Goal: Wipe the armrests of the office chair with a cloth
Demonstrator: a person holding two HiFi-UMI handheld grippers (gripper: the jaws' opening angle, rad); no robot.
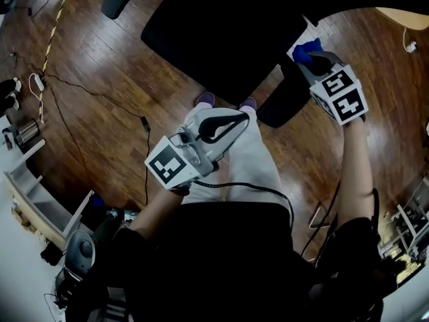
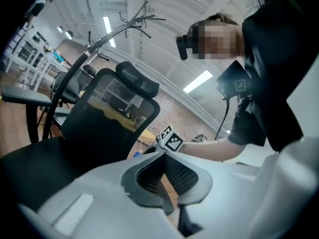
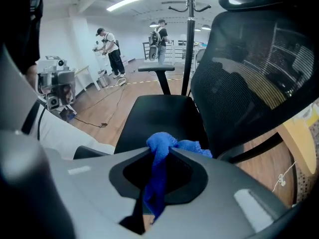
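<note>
Blue cloth (image 3: 187, 146) is pinched in right tool (image 3: 160, 156), left tool (image 2: 163, 154) clenched empty; cloth could be tugged free by armrest (image 1: 285, 106) friction

This looks like a big lab or work room. Long lights (image 3: 122, 2) run across the ceiling, wires (image 1: 80, 84) lie on the wooden floor (image 1: 94, 45), an office chair (image 3: 159, 116) stands here, and two people (image 3: 110, 51) stand far back.

floor (image 1: 100, 52): dark wood planks
office chair (image 1: 221, 32): stands at top centre
black cable (image 1: 87, 88): loose, runs across left part
striped cord (image 1: 52, 29): yellow-black, near left edge
white adapter (image 1: 37, 83): left edge, beside striped cord
shoes (image 1: 205, 99): just beside chair seat
</note>
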